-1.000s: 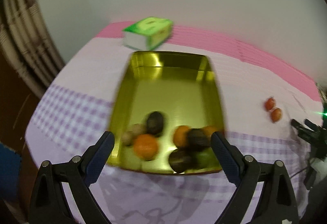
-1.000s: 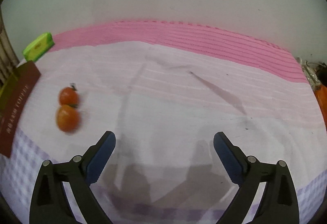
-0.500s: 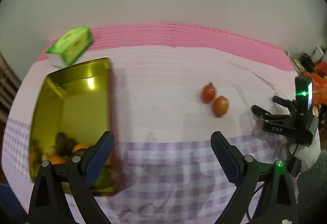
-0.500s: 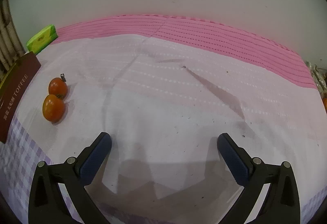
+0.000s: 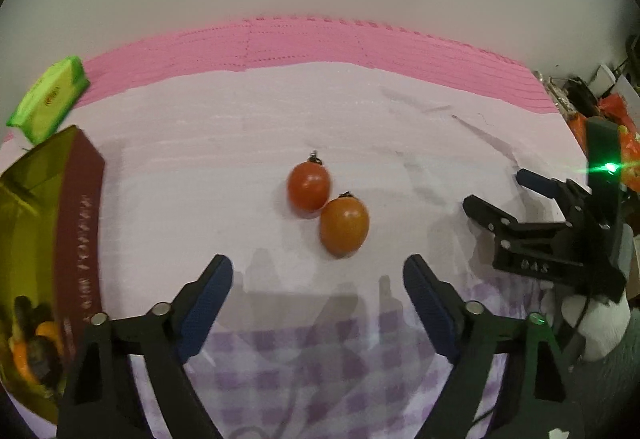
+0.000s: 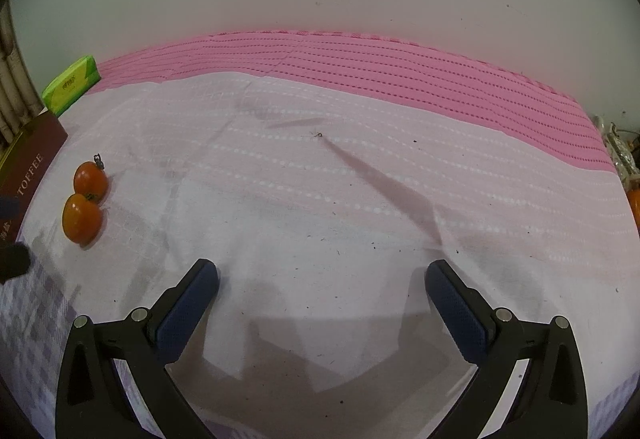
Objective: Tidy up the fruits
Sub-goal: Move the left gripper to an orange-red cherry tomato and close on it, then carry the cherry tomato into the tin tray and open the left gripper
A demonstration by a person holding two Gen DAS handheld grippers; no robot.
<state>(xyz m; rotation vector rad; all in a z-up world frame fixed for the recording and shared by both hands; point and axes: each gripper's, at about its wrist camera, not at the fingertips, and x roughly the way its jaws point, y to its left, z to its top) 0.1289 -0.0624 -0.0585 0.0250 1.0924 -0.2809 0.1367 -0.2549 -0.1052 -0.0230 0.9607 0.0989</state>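
Two small tomatoes lie touching on the pale cloth: a red one (image 5: 309,186) (image 6: 90,177) and an orange one (image 5: 344,226) (image 6: 82,217). My left gripper (image 5: 318,271) hovers just short of them, its jaws closing with nothing between the pads. A gold tin (image 5: 28,207) with a brown side (image 6: 32,155) stands at the left and holds several fruits (image 5: 32,339). My right gripper (image 6: 322,275) is open wide over bare cloth, well right of the tomatoes; in the left wrist view it (image 5: 496,195) stands at the right edge, held by a gloved hand (image 5: 600,323).
A green tissue pack (image 5: 48,99) (image 6: 72,85) lies at the back left on the pink band of the tablecloth (image 6: 360,67). A plain wall stands behind the table. Clutter (image 5: 612,111) sits beyond the right edge. The cloth's near part is purple-checked (image 5: 320,359).
The left gripper swung right from above the gold tin to the two tomatoes, and its jaws narrowed. The right gripper opened slightly and stayed over the same bare cloth.
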